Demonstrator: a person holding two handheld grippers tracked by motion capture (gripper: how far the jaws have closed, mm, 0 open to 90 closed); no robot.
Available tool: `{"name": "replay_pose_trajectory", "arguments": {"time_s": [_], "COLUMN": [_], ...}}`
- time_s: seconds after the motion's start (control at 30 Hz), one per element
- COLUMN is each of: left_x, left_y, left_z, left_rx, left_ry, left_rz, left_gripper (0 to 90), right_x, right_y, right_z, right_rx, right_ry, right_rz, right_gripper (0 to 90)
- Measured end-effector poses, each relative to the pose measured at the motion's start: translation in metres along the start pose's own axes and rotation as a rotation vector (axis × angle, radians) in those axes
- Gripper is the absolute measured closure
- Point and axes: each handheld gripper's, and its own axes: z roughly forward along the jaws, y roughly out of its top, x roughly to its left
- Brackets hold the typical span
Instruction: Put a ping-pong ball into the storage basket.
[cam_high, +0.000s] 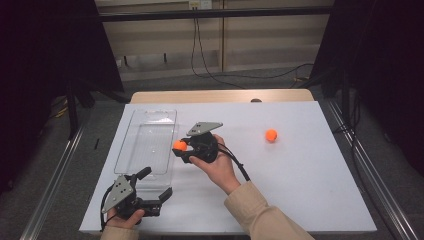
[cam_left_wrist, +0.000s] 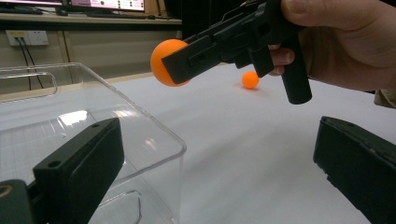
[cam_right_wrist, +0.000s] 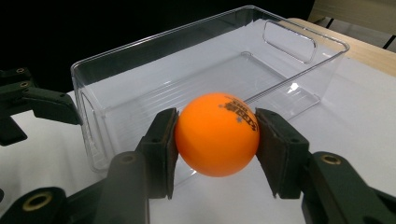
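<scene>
My right gripper (cam_high: 181, 146) is shut on an orange ball (cam_right_wrist: 217, 134), with a pad pressed on each side of it. It holds the ball (cam_high: 179, 145) just above the right rim of a clear plastic bin (cam_high: 145, 142). The held ball (cam_left_wrist: 167, 61) and the right gripper (cam_left_wrist: 180, 60) also appear in the left gripper view, raised beside the bin (cam_left_wrist: 70, 121). A second orange ball (cam_high: 271, 135) lies on the white table to the right, seen small (cam_left_wrist: 250, 80) in the left gripper view. My left gripper (cam_high: 157, 184) rests open at the bin's near end, nothing between its jaws.
The white tabletop (cam_high: 300, 180) spreads wide to the right of the bin. A wooden strip (cam_high: 220, 96) runs along the table's far edge. Cables trail on the floor behind, and dark curtains stand at both sides.
</scene>
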Motion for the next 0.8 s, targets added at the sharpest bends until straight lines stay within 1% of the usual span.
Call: {"name": "replay_pose_trajectory", "arguments": {"time_s": [0.17, 0.23, 0.43, 0.5, 0.57, 0.63, 0.7, 0.8], "left_x": [-0.0002, -0.0006, -0.0007, -0.0011, -0.0002, -0.0002, -0.0009, -0.0007], "left_y": [0.0001, -0.0003, -0.0001, -0.0001, 0.0000, 0.0000, -0.0001, -0.0001], "left_z": [0.0000, 0.0005, 0.0006, 0.0006, 0.0003, 0.0004, 0.0005, 0.0004], "left_rx": [0.000, -0.001, -0.001, -0.003, 0.003, 0.002, -0.002, -0.002], "left_ry": [-0.001, -0.003, -0.004, -0.003, -0.004, -0.005, -0.004, -0.004], "left_rz": [0.000, -0.007, 0.001, -0.006, 0.005, 0.004, -0.005, -0.005], "left_gripper": [1.6, 1.6, 1.6, 1.6, 1.6, 1.6, 1.6, 1.6], "right_x": [0.0019, 0.0028, 0.0048, 0.0054, 0.0057, 0.0059, 0.0060, 0.0058], "right_y": [0.0023, 0.0032, 0.0064, 0.0070, 0.0076, 0.0084, 0.0089, 0.0092], "right_z": [0.0012, 0.0020, 0.0040, 0.0048, 0.0057, 0.0067, 0.0075, 0.0091], "right_rx": [-0.004, -0.004, -0.004, -0.001, -0.002, -0.003, 0.000, 0.001], "right_ry": [0.004, 0.006, 0.006, 0.004, 0.005, 0.004, 0.004, 0.002], "right_rz": [-0.005, -0.007, -0.011, -0.012, -0.013, -0.014, -0.011, -0.012], "right_gripper": [51.4, 51.3, 51.3, 51.4, 51.3, 51.3, 51.3, 51.3]}}
